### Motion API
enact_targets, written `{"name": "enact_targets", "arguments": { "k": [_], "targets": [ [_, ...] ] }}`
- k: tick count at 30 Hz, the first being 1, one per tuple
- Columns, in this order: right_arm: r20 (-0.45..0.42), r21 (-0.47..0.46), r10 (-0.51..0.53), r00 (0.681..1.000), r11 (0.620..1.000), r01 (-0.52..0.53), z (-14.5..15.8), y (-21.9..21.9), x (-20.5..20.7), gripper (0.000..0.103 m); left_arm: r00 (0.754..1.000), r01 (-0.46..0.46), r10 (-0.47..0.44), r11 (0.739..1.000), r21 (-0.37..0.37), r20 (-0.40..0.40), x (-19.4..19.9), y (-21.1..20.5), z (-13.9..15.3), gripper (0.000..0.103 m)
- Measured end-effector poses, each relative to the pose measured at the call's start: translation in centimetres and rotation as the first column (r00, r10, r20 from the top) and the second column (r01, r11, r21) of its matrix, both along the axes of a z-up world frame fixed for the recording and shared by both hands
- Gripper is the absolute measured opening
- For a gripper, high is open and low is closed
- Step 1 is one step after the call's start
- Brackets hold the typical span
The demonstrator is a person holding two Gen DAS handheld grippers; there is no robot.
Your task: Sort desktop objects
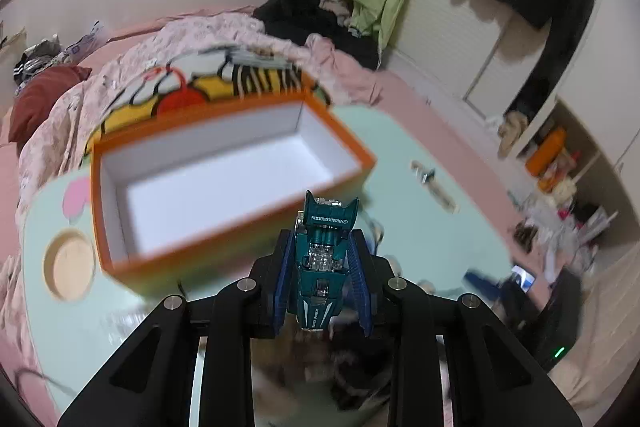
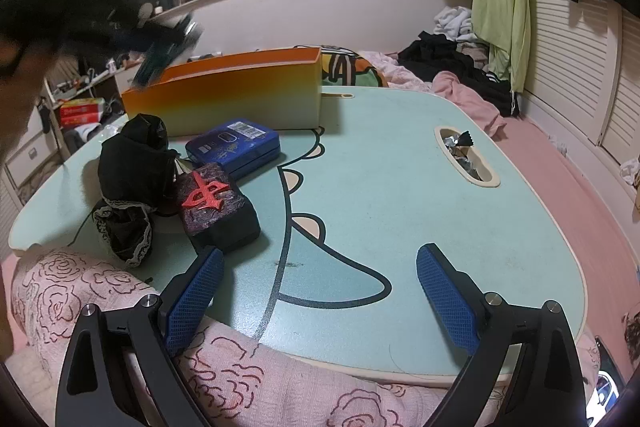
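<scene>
My left gripper (image 1: 320,259) is shut on a teal toy car (image 1: 322,259), held nose toward the camera, in the air just before the near rim of the orange box (image 1: 352,139) with its white, empty inside. In the right wrist view the same gripper (image 2: 168,51) shows as a dark blur with the car above the left end of the orange box (image 2: 240,91). My right gripper (image 2: 316,291) stands open over the near edge of the mint-green lap table (image 2: 380,187), with nothing between its fingers. A blue tin (image 2: 234,145), a black block with a red character (image 2: 218,205) and black lace cloth (image 2: 132,171) lie on the table's left part.
The table has a slot (image 2: 466,155) on the right with crumpled foil wrappers, and a round cup recess (image 1: 70,265). A pink quilt (image 2: 120,307) lies under my right gripper. Piled clothes (image 2: 452,59) sit on the pink bed behind.
</scene>
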State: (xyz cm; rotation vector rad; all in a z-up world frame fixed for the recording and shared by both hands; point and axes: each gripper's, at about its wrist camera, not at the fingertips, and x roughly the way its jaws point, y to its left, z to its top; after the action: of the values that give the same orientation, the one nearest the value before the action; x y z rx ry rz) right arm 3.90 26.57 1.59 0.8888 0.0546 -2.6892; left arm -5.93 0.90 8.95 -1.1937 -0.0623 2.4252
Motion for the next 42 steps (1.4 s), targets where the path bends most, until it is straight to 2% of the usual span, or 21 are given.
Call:
{"name": "enact_targets", "arguments": {
  "k": [2,4,5,6,8,10,13,16,19,21,23,25,26,27,29,42],
  "targets": [
    [0.0,0.0,0.0,1.0,1.0,0.0,0.0,0.0,0.0,0.097,1.0,-0.016,0.016,1.0,-0.027,-0.02,0.6,0.3,-1.1,0.029],
    [0.0,0.001,0.0,1.0,1.0,0.0,0.0,0.0,0.0,0.097,0.995,-0.044,0.04,0.998,-0.036,-0.091,0.9,0.3,-1.2,0.035],
    [0.0,0.001,0.0,1.0,1.0,0.0,0.0,0.0,0.0,0.097,0.988,-0.065,0.062,0.998,-0.018,-0.138,1.2,0.0,-1.0,0.042],
    [0.0,0.0,0.0,1.0,1.0,0.0,0.0,0.0,0.0,0.097,0.982,-0.082,0.082,0.997,0.009,-0.167,1.6,-0.4,-0.7,0.056],
    [0.0,0.0,0.0,1.0,1.0,0.0,0.0,0.0,0.0,0.097,0.973,-0.101,0.111,0.993,0.057,-0.202,2.8,-1.4,0.0,0.07],
    [0.0,0.001,0.0,1.0,1.0,0.0,0.0,0.0,0.0,0.097,0.967,-0.105,0.119,0.992,0.072,-0.227,4.6,-2.0,0.5,0.071],
    [0.0,0.001,0.0,1.0,1.0,0.0,0.0,0.0,0.1,0.097,0.961,-0.102,0.099,0.995,0.003,-0.258,8.4,-2.2,0.0,0.077],
    [0.0,0.001,0.0,1.0,1.0,0.0,0.0,-0.1,0.1,0.097,0.961,-0.095,0.06,0.989,-0.117,-0.27,11.6,-2.2,-2.0,0.08],
    [0.0,0.002,-0.001,1.0,1.0,0.001,0.0,-0.1,0.1,0.097,0.97,-0.092,0.027,0.96,-0.265,-0.24,13.7,-2.0,-5.5,0.08],
    [0.001,0.001,-0.001,1.0,1.0,0.001,0.0,0.0,0.0,0.097,0.974,-0.098,0.033,0.952,-0.29,-0.223,14.1,-1.8,-7.4,0.081],
    [-0.001,0.002,-0.001,1.0,1.0,0.001,0.0,0.0,0.0,0.097,0.954,-0.155,0.092,0.966,-0.207,-0.285,14.2,-2.5,-8.3,0.088],
    [0.001,0.002,-0.001,1.0,1.0,0.001,0.0,0.0,0.0,0.097,0.944,-0.21,0.168,0.97,-0.125,-0.283,13.2,-3.3,-9.1,0.095],
    [-0.002,0.003,0.0,1.0,1.0,0.0,0.0,-0.1,0.1,0.097,0.926,-0.254,0.213,0.962,-0.096,-0.313,13.1,-3.6,-9.4,0.101],
    [-0.001,0.004,-0.001,1.0,1.0,0.001,0.0,-0.1,0.0,0.097,0.91,-0.281,0.238,0.956,-0.084,-0.34,13.2,-3.5,-9.6,0.101],
    [0.0,0.0,-0.001,1.0,1.0,0.001,-0.1,0.1,-0.1,0.097,0.901,-0.297,0.245,0.95,-0.098,-0.359,13.3,-3.1,-9.7,0.102],
    [0.001,-0.001,-0.001,1.0,1.0,0.001,-0.1,0.2,-0.1,0.098,0.9,-0.298,0.246,0.95,-0.095,-0.359,13.3,-3.1,-9.8,0.102]
  ]
}}
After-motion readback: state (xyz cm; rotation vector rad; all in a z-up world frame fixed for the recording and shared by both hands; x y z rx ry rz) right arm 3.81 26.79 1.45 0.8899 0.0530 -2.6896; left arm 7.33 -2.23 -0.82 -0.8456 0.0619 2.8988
